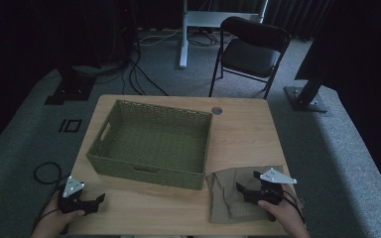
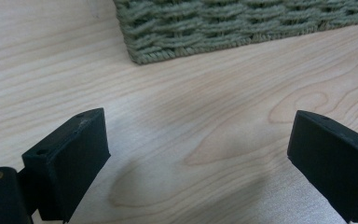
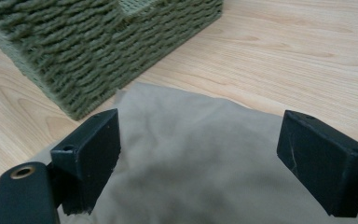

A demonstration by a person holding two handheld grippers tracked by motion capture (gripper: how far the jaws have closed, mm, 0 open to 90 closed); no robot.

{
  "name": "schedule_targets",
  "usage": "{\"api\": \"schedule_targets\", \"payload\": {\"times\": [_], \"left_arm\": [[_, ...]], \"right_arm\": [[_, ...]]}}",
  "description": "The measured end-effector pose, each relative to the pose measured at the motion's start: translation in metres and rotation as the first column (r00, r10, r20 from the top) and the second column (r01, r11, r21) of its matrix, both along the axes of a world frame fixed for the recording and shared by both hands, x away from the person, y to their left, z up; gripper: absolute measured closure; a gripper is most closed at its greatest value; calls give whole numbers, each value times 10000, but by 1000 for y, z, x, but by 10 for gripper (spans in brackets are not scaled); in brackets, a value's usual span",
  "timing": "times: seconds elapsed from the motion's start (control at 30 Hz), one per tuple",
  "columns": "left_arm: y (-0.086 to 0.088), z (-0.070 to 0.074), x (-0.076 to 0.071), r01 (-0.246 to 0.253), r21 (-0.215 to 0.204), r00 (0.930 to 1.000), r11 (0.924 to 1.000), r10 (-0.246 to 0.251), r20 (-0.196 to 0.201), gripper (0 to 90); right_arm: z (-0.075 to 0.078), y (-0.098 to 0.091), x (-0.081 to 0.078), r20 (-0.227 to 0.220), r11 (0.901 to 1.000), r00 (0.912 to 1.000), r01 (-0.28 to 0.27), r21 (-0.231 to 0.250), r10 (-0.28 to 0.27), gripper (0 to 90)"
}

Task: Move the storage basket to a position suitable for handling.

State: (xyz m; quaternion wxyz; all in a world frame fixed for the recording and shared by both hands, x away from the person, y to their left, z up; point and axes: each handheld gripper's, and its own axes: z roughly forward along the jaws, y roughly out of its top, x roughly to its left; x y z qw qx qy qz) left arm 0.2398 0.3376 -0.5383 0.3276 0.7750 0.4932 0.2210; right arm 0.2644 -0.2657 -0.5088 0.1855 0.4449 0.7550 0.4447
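Observation:
A green woven basket (image 1: 151, 141) stands empty in the middle of the wooden table (image 1: 243, 134). A folded khaki cloth (image 1: 228, 196) lies at the table's front right, just off the basket's near right corner. My right gripper (image 1: 248, 182) hovers over the cloth (image 3: 196, 154), open, with the fabric between and below its jaws and the basket's corner (image 3: 88, 56) ahead to the left. At the table's front left corner my left gripper (image 1: 100, 199) is open over bare wood, and the basket's lower wall (image 2: 242, 23) lies ahead of it.
A black folding chair (image 1: 253, 49) stands behind the table's far right. Cables (image 1: 129, 69) and stand bases lie on the grey carpet beyond. A round grommet (image 1: 217, 110) sits in the tabletop near the far edge.

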Motion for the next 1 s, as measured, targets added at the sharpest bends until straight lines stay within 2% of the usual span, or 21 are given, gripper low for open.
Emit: {"api": "schedule_targets", "payload": {"times": [0.37,0.67,0.83,0.93,1.0], "left_arm": [[5,19,-1,143,-74,9992,9999,-140,374,55],[12,32,3,30,-725,9980,9974,17,640,55],[15,44,7,46,-730,9958,9973,21,912,55],[15,51,10,269,-1053,9936,9941,-150,1122,55],[15,55,12,293,-901,9932,9955,-188,1151,55]], "right_arm": [[6,18,5,132,9995,9995,-281,158,279,130],[15,30,12,299,9989,9989,-372,287,364,130],[21,38,15,421,9986,9982,-438,304,425,130],[24,44,18,519,9981,9973,-541,295,525,130],[27,47,20,535,9979,9971,-553,327,535,130]]}}
